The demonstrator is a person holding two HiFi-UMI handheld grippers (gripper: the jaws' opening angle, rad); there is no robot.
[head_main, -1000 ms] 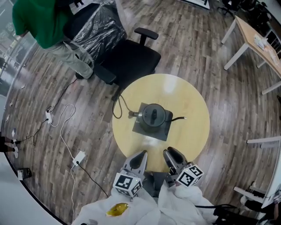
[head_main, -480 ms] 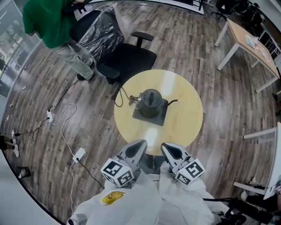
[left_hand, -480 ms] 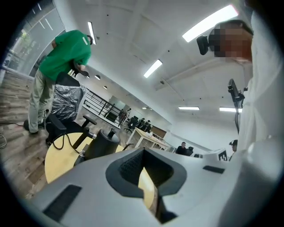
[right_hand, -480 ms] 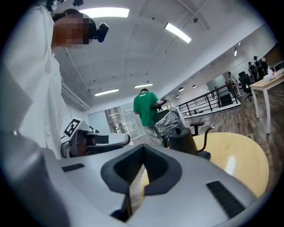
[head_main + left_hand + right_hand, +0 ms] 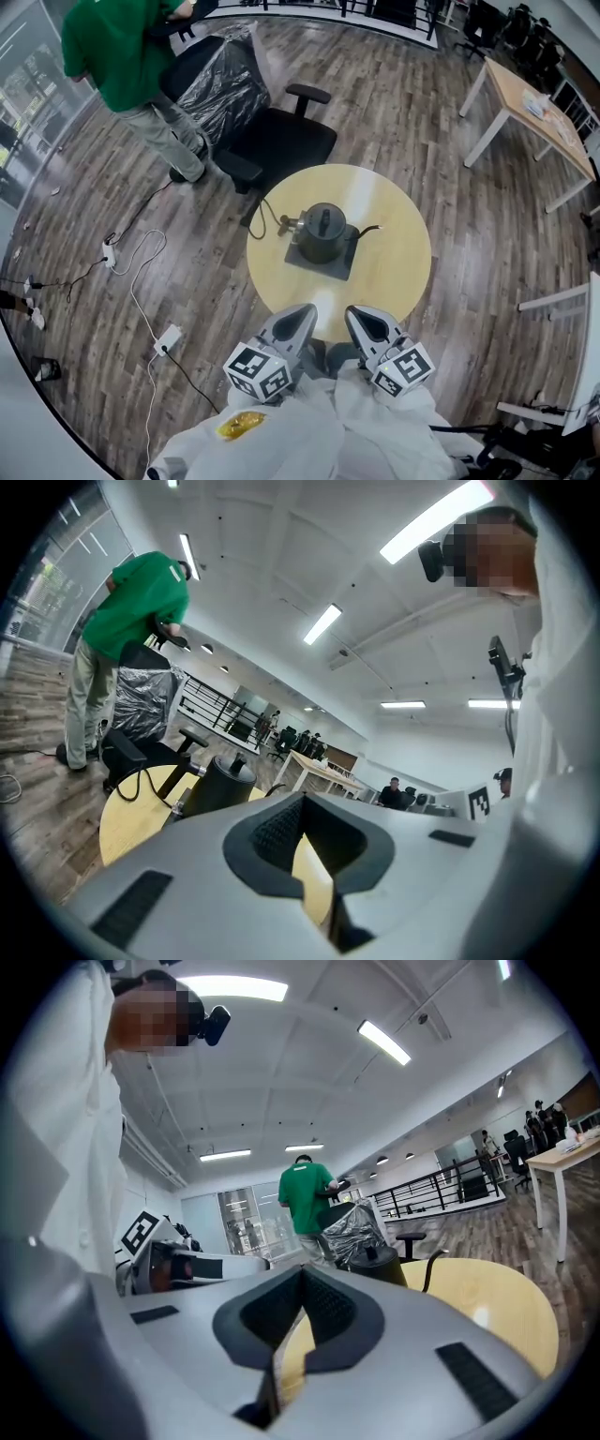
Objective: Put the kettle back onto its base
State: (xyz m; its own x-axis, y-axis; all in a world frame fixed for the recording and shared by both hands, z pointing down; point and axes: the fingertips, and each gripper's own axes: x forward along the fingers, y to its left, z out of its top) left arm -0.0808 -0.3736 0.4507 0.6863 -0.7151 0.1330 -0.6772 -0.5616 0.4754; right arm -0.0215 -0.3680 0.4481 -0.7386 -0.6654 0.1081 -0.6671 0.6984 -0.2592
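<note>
Two hand-held grippers: the left hand-held gripper (image 5: 303,317) and the right hand-held gripper (image 5: 357,317) are both fully closed, pads together, with nothing between the jaws.
Gripper position: side by side over the near edge of the table (image 5: 398,277), pointing towards the kettle and well apart from it.
Kettle: the dark kettle (image 5: 322,232) stands upright near the table's middle, its thin spout to the right in the head view.
Base: the dark square plate (image 5: 344,268) under the kettle is judged to be its base; the kettle rests on it, slightly towards the far side.
Task status: placement appears complete. Whether the kettle is fully seated on the contact cannot be told from these views.
Cord: the cord (image 5: 257,221) loops off the table's left edge towards the office chair (image 5: 281,141).
Risk 1: any renewed approach with closed jaws would push the kettle off centre or tip it rather than grip it.
Risk 2: a sweep across the left side could catch the cord and drag base and kettle together.
Risk 3: a bystander in green (image 5: 117,52) stands beyond the chair, near the cord's run.
</note>
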